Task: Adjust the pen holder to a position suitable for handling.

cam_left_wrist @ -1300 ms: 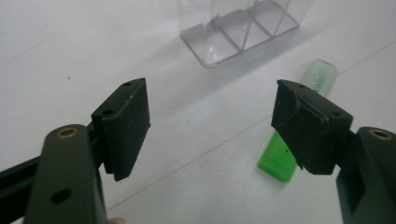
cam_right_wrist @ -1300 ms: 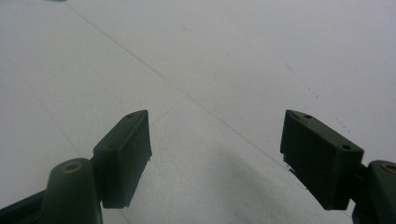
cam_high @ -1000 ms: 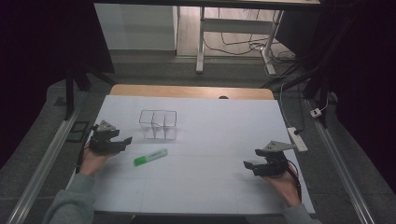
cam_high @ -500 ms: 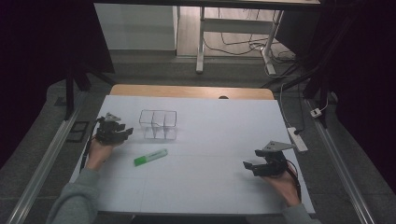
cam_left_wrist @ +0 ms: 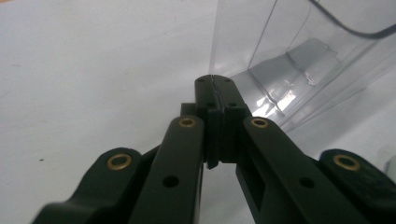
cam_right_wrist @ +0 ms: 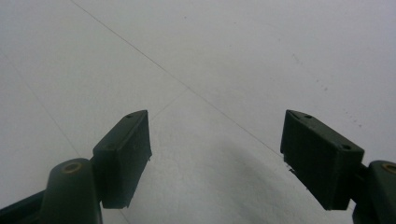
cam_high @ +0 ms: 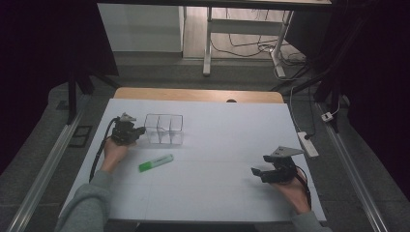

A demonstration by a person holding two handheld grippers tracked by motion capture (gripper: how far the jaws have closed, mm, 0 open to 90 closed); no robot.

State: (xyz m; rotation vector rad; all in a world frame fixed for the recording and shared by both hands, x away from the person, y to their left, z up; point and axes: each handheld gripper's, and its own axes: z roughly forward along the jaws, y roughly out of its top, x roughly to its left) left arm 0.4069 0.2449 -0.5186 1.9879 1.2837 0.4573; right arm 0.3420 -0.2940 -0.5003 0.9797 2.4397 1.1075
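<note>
In the high view the left gripper [cam_high: 134, 132] sits at the left end of the clear box [cam_high: 165, 129], its tips against the box's near-left corner, while the right gripper [cam_high: 259, 172] rests low on the far side of the table [cam_high: 232, 121], well apart from everything. The box stands upright with its long axis running left to right across the table, its three compartments side by side, so the left hand meets it end-on. The marker [cam_high: 155, 163] lies just in front of the box, nearer the person, tilted with its right end a little farther away; it is near the left hand and well apart from the right one. In the left gripper view the jaws have just been closing and now stand pressed together, pad to pad, at the box's edge [cam_left_wrist: 280, 56]; whether a sliver of the clear wall is caught between them I cannot tell. The box rises straight ahead and to the right of the tips, touching or nearly so, its dividers showing through the wall. In the right gripper view the jaws are spread wide over bare table [cam_right_wrist: 196, 51], with nothing between them. By my reading, the box is the left hand's to move, since it lies right at those tips, and any shove would run along its length.
</note>
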